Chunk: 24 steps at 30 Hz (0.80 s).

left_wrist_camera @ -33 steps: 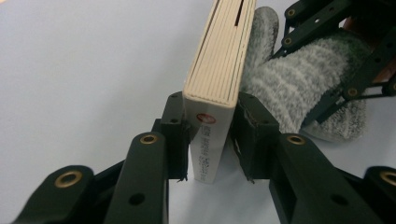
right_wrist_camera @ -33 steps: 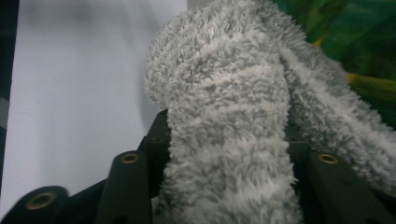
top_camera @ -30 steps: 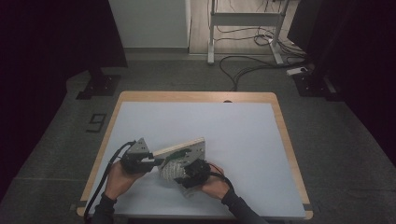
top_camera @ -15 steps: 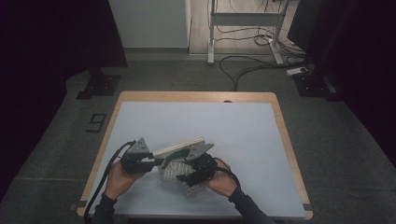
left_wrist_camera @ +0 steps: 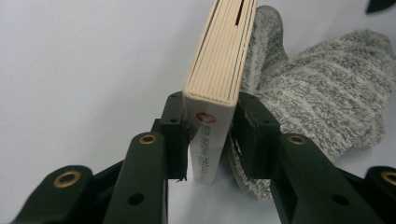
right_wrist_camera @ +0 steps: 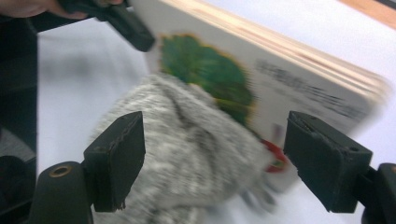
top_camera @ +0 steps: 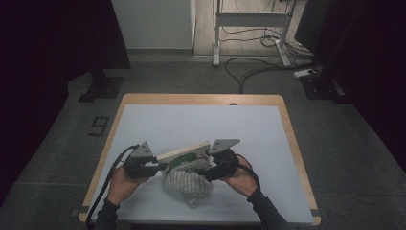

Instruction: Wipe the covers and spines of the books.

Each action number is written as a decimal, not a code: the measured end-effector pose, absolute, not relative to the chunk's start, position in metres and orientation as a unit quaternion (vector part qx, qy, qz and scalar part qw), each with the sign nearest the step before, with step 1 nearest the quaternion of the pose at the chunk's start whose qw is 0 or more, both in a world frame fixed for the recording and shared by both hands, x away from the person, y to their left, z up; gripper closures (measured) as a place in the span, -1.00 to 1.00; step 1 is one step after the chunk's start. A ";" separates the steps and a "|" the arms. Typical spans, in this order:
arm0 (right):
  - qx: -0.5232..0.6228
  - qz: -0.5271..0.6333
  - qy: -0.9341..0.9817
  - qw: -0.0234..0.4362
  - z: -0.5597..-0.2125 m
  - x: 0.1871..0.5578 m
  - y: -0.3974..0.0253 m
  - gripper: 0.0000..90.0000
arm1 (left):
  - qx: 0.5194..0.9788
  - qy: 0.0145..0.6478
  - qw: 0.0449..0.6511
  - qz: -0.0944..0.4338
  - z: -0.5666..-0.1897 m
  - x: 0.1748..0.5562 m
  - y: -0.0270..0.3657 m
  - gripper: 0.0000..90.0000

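A thick board book point(top_camera: 184, 152) with cream page edges stands tilted on its edge above the white table. My left gripper point(left_wrist_camera: 210, 116) is shut on the spine end of the book point(left_wrist_camera: 224, 56). A grey fuzzy knitted sock point(left_wrist_camera: 322, 102) lies against the book's cover. In the high view the left gripper point(top_camera: 160, 166) is at the book's left end, and the sock point(top_camera: 186, 184) lies in front of the book. My right gripper point(right_wrist_camera: 219, 144) is open wide, its jaws on either side of the sock point(right_wrist_camera: 187, 149) without touching it. The book point(right_wrist_camera: 280, 79) with a green picture is behind it.
The table point(top_camera: 201, 99) has a white top with a wooden rim. The person's hands come in at its near edge. Beyond the far edge are a dark floor, cables and a metal stand point(top_camera: 249, 28). The left gripper point(right_wrist_camera: 116, 18) shows in the right gripper view.
The right gripper has drawn back to the right and a little away from the sock, so more of the sock shows. The left gripper and the book have hardly moved.
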State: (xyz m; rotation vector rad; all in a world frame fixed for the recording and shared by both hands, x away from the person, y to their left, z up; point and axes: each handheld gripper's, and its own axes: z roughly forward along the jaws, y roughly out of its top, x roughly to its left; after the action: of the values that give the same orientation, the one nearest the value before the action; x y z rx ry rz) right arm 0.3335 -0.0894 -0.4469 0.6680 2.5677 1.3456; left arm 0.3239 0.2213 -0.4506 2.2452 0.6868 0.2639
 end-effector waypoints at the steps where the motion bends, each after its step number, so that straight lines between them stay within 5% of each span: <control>1: 0.230 0.451 0.858 0.087 -0.447 0.336 -0.093 -0.56 | 0.880 0.268 0.379 0.103 -0.451 0.324 0.221 0.47; 12: 0.297 0.459 0.835 0.068 -0.456 0.368 -0.111 -0.57 | 0.880 0.268 0.379 0.101 -0.451 0.324 0.222 0.47; 24: 0.274 0.454 0.843 0.093 -0.458 0.379 -0.094 0.04 | 0.876 0.280 0.378 0.104 -0.455 0.322 0.227 0.36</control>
State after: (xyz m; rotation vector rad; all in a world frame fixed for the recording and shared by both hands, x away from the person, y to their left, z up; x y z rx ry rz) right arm 0.3785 -0.0940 -0.4583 0.8121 2.5010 1.3487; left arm 0.3225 0.2266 -0.4553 2.2405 0.7163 0.2652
